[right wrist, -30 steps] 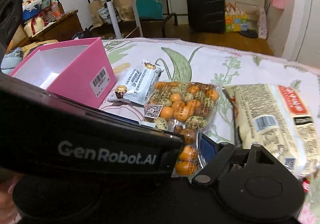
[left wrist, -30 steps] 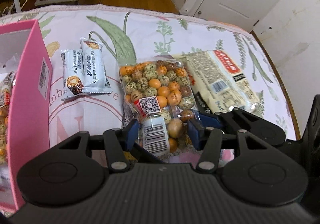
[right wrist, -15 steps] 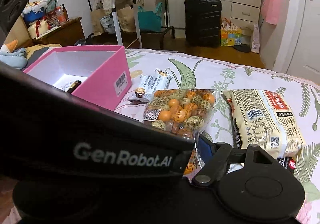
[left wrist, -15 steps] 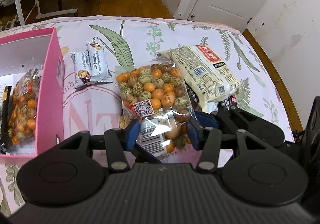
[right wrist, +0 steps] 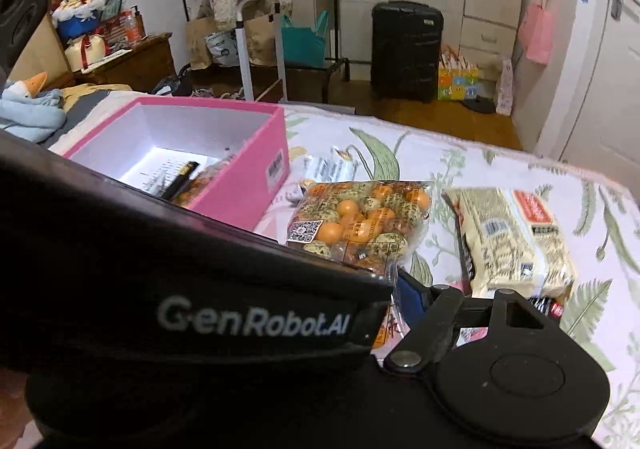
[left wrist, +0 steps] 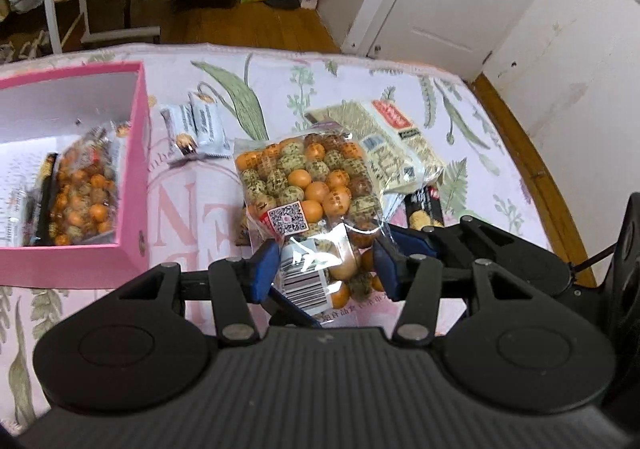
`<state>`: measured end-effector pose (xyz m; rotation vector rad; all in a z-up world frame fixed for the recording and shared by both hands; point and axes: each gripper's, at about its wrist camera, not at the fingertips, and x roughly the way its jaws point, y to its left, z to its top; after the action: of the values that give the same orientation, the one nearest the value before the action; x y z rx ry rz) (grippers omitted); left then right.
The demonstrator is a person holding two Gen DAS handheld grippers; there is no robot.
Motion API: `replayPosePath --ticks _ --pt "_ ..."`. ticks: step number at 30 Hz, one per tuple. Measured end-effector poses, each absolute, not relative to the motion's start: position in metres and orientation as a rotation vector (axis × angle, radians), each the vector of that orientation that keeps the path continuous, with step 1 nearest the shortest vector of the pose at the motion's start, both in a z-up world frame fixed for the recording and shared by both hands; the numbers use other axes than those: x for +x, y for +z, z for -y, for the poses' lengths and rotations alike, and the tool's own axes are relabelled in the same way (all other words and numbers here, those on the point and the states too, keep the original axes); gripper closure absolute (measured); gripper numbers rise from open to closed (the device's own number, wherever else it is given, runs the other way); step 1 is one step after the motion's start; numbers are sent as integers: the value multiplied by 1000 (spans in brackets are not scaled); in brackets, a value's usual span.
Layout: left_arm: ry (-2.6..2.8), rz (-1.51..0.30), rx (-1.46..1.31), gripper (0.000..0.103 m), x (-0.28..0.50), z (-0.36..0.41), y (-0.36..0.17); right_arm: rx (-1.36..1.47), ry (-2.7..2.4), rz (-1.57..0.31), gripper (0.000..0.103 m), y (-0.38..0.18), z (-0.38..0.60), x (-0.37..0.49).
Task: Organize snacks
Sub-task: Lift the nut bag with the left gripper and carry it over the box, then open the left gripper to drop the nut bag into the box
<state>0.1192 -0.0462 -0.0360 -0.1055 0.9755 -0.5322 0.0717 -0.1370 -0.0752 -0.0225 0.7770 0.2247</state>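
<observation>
Presently: bed with leaf-print floral cover (left wrist: 472, 101). Open pink cardboard box (left wrist: 136, 153), left of the grippers, already containing one snack bag. Clear plastic bag of orange and speckled snack balls (left wrist: 308, 185), long axis running away from the jaws, near end clamped between the blue pads of the left gripper (left wrist: 326, 269). Right gripper (right wrist: 394, 291) beside it: one finger hidden, jaws' state indeterminable. Right view alone shows box's barcode wall; left view, its contents.

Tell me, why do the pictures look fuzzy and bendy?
Left wrist view: the pink box and its snacks smear with motion blur, the bed edge curves from the fisheye, glare shines on the snack bag. Right wrist view: the noodle pack looks soft.
</observation>
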Motion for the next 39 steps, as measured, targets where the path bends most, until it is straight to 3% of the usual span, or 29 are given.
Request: replayPosePath --ticks 16,31,39 --pt "-381 -869 -157 53 115 -52 23 -54 362 -691 23 -21 73 83" --pt "-205 -964 -178 52 210 -181 -38 47 527 -791 23 -66 -45 174" --pt "-144 -964 -199 49 239 -202 -65 123 524 -861 22 -97 -71 211"
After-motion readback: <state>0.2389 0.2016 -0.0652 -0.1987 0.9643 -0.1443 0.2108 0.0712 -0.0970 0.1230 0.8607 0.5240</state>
